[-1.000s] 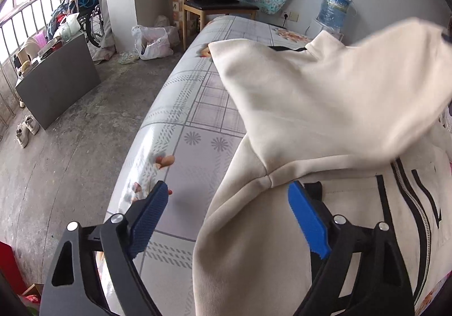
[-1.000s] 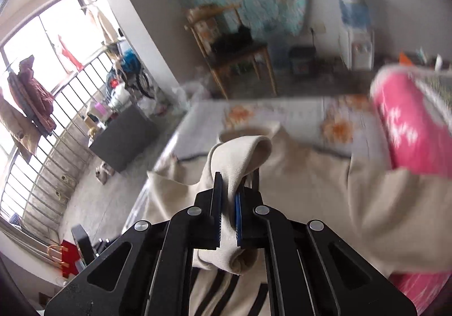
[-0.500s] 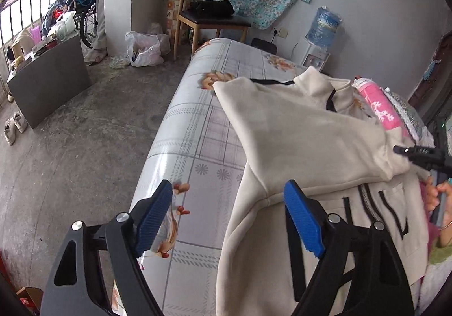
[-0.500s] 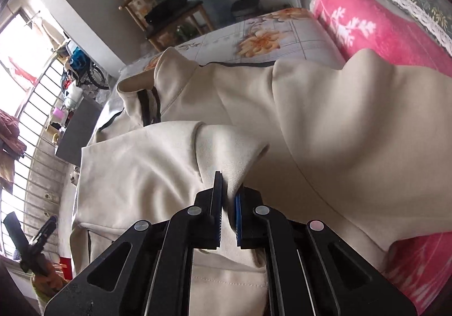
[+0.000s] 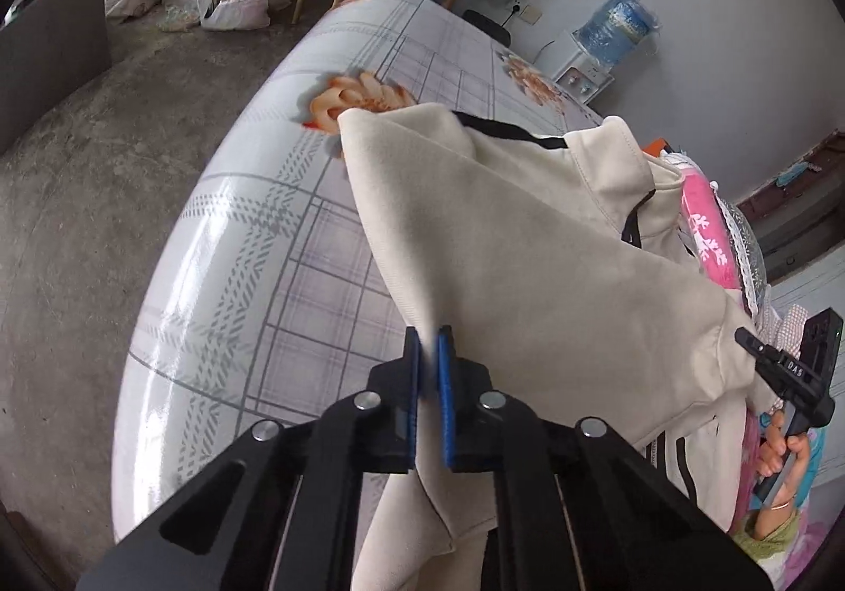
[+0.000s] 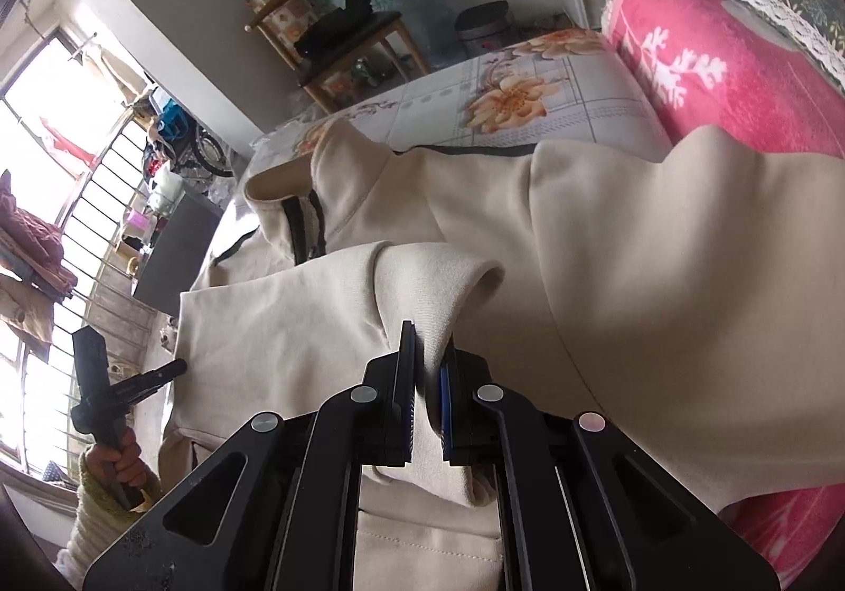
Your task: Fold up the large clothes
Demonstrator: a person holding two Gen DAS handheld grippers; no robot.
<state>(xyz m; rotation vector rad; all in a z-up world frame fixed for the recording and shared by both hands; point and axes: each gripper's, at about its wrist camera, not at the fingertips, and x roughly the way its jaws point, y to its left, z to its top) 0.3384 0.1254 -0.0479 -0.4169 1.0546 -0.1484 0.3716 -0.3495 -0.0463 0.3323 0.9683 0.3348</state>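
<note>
Left wrist view: bed (image 5: pixel 253 200) with glossy checked floral cover fills the frame; cream jacket (image 5: pixel 528 242) lies across it, collar toward the far end, body running off the near edge. Pink blanket (image 6: pixel 707 63) bundled along the far side, touching the jacket.

One sleeve (image 6: pixel 296 306) is folded across the jacket front. Right hand-held gripper (image 6: pixel 426 380) is clamped on its ribbed cuff (image 6: pixel 438 284), jaws almost fully together with cloth between them. Left hand-held gripper (image 5: pixel 429 369) has closed down to a narrow gap on the jacket's side edge near the shoulder seam; fabric sits between the blue pads.

Risks, judged:
- Left grip takes only a thin edge of fabric; a pull could slip it out.
- Cover looks slick, so the whole jacket may slide rather than fold and undo the sleeve fold.
- Jacket overhangs the near edge; its hanging weight could drag it toward the floor (image 5: pixel 79 200).
- Cuff released off-centre would leave the fold lopsided.
</note>
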